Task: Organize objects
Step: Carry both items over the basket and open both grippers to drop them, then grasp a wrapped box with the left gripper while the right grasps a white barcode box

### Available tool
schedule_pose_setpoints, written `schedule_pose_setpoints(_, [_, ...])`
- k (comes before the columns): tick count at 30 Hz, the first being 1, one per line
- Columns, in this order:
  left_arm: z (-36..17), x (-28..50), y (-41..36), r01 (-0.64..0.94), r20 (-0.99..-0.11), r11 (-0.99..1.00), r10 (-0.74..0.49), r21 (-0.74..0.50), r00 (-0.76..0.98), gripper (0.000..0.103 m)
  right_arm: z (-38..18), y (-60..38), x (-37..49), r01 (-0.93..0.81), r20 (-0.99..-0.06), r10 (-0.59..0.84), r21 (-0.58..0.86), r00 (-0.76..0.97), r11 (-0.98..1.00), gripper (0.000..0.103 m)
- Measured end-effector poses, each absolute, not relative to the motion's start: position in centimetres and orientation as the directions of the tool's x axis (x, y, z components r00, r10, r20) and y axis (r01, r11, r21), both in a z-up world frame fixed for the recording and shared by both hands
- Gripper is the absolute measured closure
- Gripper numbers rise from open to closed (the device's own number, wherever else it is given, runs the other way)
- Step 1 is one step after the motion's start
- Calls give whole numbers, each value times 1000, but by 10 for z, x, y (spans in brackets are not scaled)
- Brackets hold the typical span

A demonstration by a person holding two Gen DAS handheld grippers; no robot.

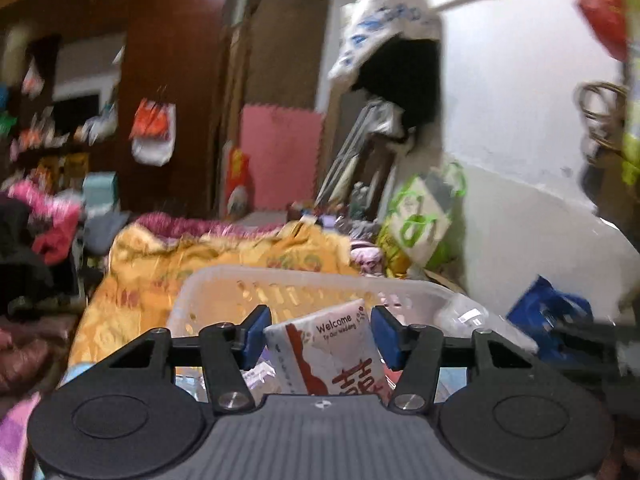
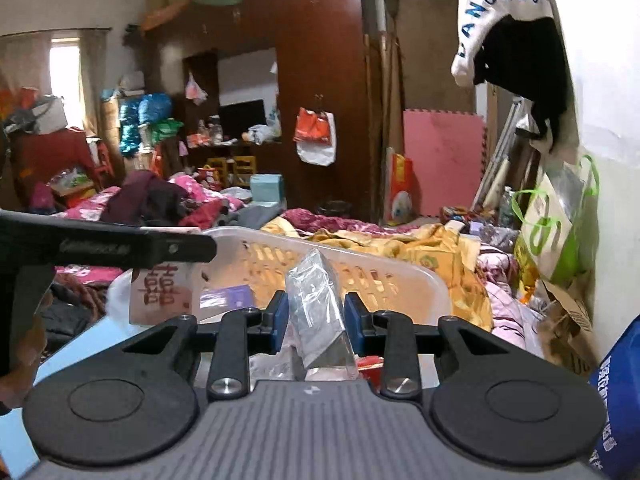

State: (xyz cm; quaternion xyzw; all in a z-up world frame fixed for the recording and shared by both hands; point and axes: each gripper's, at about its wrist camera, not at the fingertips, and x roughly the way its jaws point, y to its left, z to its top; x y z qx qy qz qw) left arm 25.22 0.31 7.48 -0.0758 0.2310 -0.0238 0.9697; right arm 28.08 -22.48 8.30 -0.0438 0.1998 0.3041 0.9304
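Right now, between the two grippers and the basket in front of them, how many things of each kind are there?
Grippers: 2, left and right
Tissue packs: 1, white with red print
Clear plastic packets: 1
Baskets: 1, pale plastic
Total: 5

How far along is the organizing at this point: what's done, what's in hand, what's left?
Done: the translucent basket already holds a purple packet. In hand: the left gripper has a white wedding tissue pack between its pads, and the right gripper is shut on a clear plastic packet, both raised near the basket. Left: setting both items down somewhere; the destination isn't visible.
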Motion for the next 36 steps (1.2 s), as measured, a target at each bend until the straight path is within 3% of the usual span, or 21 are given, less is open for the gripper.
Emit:
schedule_pose_setpoints(3, [69,274,4,-24,-502,992,-41,-122,864,43,79,-229,287,-586,-412,561,76,718,806,68])
schedule_pose_setpoints(5, [66,280,1,-60,-530,998,32,-36,848,42,75,-235,281,-591,-423,564,79,710,803,61])
schedule_pose_setpoints(6, [67,278,0,-111,-512,994,102,14,853,39,76,-237,281,-583,-411,561,85,719,808,41])
schedule_pose_setpoints(7, [69,273,0,-146,-485,988,151,47,861,30,77,-240,276,-575,-396,556,81,731,814,28])
schedule_pose_setpoints(8, [71,267,2,-153,-456,987,161,55,876,26,79,-242,267,-573,-370,553,67,746,817,5])
schedule_pose_setpoints(9, [74,258,4,-143,-415,989,145,36,898,24,79,-243,260,-571,-342,551,48,762,820,0])
schedule_pose_setpoints(11, [77,244,8,-104,-380,995,97,1,920,16,80,-248,249,-577,-328,558,45,763,816,0])
schedule_pose_setpoints(16, [62,176,5,10,-288,999,-22,-42,957,14,66,-281,203,-668,-252,674,120,695,734,0])
schedule_pose_setpoints(18, [40,147,3,77,-291,995,-93,-68,952,14,43,-279,188,-722,-318,713,111,625,683,0])
schedule_pose_setpoints(22, [3,125,13,104,-295,980,-152,-172,943,14,-12,-241,192,-755,-520,647,5,558,655,0])
schedule_pose_setpoints(25, [-16,137,15,83,-356,979,-146,-185,923,14,-28,-221,212,-752,-567,626,16,536,659,0])
schedule_pose_setpoints(28, [-27,149,18,75,-413,977,-153,-199,898,14,-36,-214,224,-758,-595,633,59,495,649,13])
schedule_pose_setpoints(30, [-32,152,18,84,-427,976,-164,-200,889,14,-41,-214,226,-754,-613,625,70,484,653,47])
schedule_pose_setpoints(36, [-37,168,-5,68,-475,986,-135,-155,870,14,-43,-247,207,-738,-565,646,94,513,668,52])
